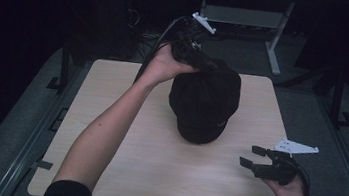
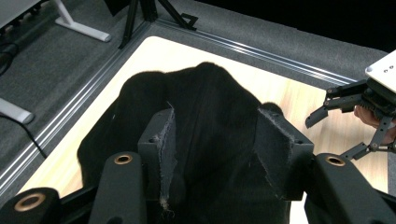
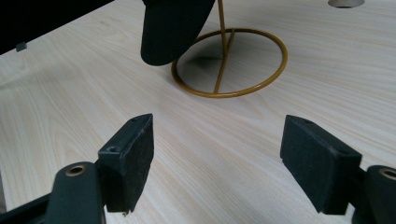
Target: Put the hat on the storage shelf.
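Resting on a wire stand (image 3: 224,94), the cap (image 1: 204,101) is seen at the centre of the table (image 1: 118,171) in the high view, brim toward the lower edge of the frame.

The left gripper (image 1: 201,61) is placed at the cap's upper edge. In the left gripper view, black cloth is bunched between the pads (image 2: 159,140). Whether the cloth is pinched or merely straddled cannot be told, as dark cloth merges with dark pads.

The right gripper (image 1: 252,156) is held at the lower right, jaws spread wide, nothing between them, well apart from the cap.

Risks noted:
- If the cloth is caught on the frayed pad edge, the cap is likely to be dragged along when the left gripper is drawn away, and to be pulled askew or off the stand.
- The stand is light wire with a narrow ring base. A sideways pull on the crown could tip it, since it is not braced by the right gripper.
- If the cap is seated off-centre, it may slump toward the brim side once it is let go.
- The stand is hidden under the cap in the high view, so seating cannot be confirmed there.
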### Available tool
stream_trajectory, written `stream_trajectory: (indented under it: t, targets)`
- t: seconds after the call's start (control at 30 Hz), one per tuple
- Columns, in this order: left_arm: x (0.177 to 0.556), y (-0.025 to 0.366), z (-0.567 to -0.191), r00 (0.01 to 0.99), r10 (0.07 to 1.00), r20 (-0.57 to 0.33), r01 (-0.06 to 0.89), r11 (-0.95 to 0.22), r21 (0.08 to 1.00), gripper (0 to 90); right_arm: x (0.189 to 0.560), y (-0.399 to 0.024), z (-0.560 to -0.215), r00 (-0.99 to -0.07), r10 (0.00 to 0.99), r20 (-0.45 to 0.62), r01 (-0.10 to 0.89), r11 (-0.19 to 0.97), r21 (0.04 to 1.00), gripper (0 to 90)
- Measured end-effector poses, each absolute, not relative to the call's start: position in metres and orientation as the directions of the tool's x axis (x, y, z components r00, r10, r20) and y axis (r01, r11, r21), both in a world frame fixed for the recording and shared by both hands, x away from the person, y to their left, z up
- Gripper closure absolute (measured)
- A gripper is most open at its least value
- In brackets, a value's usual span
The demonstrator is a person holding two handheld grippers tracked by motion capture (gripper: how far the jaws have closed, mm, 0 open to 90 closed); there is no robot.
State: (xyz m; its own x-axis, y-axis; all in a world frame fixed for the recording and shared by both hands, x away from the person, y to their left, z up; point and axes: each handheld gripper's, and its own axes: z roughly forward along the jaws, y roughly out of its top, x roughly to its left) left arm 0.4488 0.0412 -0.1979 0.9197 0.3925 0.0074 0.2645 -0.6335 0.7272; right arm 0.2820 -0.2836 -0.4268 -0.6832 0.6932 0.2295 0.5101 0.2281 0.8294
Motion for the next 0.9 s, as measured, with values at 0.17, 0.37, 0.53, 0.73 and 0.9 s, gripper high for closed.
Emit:
stream_trajectory:
  t: [0.17, 0.37, 0.53, 0.73, 0.9]
  targets:
    - [0.444, 0.059, -0.201, 0.906, 0.423, -0.006, 0.288, -0.607, 0.741, 46.2, 0.282, -0.280, -0.427, -0.682, 0.695, 0.230, 0.514, 0.230, 0.826, 25.2]
    - [0.437, 0.085, -0.208, 0.890, 0.455, -0.017, 0.309, -0.578, 0.755, 45.7, 0.284, -0.275, -0.428, -0.681, 0.697, 0.224, 0.517, 0.240, 0.822, 24.8]
    - [0.432, 0.100, -0.212, 0.883, 0.469, -0.027, 0.321, -0.559, 0.765, 44.9, 0.284, -0.276, -0.428, -0.678, 0.700, 0.222, 0.517, 0.241, 0.821, 24.5]
    - [0.426, 0.116, -0.218, 0.878, 0.478, -0.025, 0.324, -0.555, 0.766, 43.9, 0.284, -0.276, -0.428, -0.676, 0.703, 0.220, 0.519, 0.243, 0.820, 24.2]
    - [0.422, 0.127, -0.223, 0.871, 0.490, -0.035, 0.338, -0.546, 0.767, 42.9, 0.285, -0.275, -0.428, -0.675, 0.705, 0.217, 0.518, 0.243, 0.820, 24.2]
